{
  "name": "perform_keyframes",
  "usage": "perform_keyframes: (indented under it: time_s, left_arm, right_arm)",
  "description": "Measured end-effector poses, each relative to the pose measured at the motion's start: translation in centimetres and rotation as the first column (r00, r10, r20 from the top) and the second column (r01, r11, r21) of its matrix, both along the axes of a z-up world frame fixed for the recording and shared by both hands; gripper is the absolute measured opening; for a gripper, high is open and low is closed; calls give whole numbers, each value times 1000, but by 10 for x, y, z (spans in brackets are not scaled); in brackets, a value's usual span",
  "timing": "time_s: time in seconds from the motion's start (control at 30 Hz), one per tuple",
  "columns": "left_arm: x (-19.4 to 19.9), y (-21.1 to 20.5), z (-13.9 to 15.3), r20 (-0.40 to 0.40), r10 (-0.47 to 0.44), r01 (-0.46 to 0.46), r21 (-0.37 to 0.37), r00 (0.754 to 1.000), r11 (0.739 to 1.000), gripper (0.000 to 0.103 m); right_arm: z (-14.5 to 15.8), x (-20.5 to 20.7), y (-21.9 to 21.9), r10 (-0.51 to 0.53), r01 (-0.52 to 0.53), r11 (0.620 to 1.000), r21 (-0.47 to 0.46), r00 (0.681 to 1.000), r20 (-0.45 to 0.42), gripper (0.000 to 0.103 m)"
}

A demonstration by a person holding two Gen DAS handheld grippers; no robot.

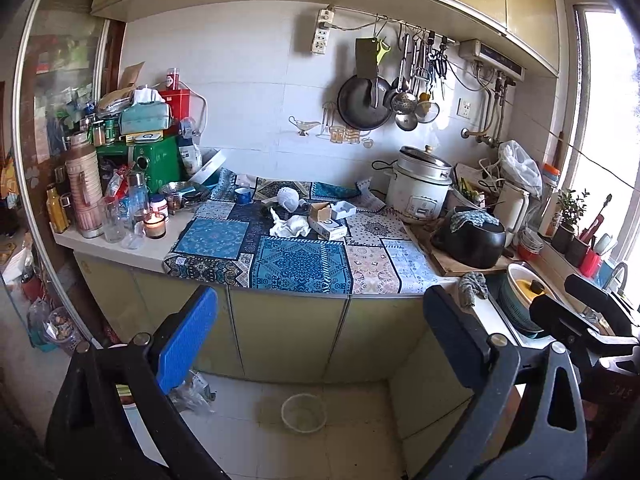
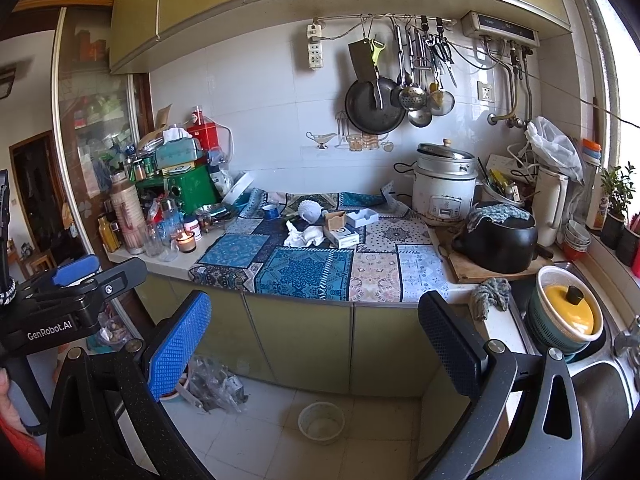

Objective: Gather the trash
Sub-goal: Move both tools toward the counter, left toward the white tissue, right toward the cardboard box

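Crumpled white tissue [image 1: 291,225] [image 2: 305,237] lies on the patterned blue cloth [image 1: 298,262] [image 2: 304,270] in the middle of the counter. Beside it are small cardboard boxes [image 1: 327,227] [image 2: 341,235], a white foam net [image 1: 289,199] [image 2: 309,210] and a small white tray [image 1: 344,210] [image 2: 362,217]. Both grippers hang well in front of the counter, over the floor. My left gripper [image 1: 320,344] is open and holds nothing. My right gripper [image 2: 316,346] is open too, with nothing between its fingers. The left gripper [image 2: 76,276] also shows at the left edge of the right wrist view.
A lit candle [image 1: 155,225] [image 2: 186,241] and bottles crowd the counter's left end. A rice cooker [image 1: 420,192] [image 2: 444,194] and black pot [image 1: 470,240] [image 2: 496,242] stand right. The sink [image 2: 600,392] holds a colander. A white bowl [image 1: 303,414] [image 2: 321,420] and plastic bags [image 2: 216,384] lie on the floor.
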State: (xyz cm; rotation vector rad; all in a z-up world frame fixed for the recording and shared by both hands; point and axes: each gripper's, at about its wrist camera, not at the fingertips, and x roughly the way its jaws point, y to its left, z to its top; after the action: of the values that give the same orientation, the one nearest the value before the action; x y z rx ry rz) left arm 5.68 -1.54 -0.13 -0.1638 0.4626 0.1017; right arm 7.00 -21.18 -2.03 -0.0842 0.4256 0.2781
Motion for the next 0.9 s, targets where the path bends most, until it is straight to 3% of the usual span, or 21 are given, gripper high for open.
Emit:
perform_keyframes:
  time_s: [0.4,0.6,0.9]
  left_arm:
    - [100,21,-19,-40,24,-23,24,999,999,103]
    - [180,53,-33,-51,-32,32,4,998,999,103]
    - [313,115,-35,-106,-95,92,-36,990,995,101]
  right_arm:
    - [-16,82,8,-50,49,999,-10,997,-54,103]
    - [-26,145,23,-111,109,993,-38,992,-65,103]
    - [-35,250,49,-225,222,974,-31,963,-150,103]
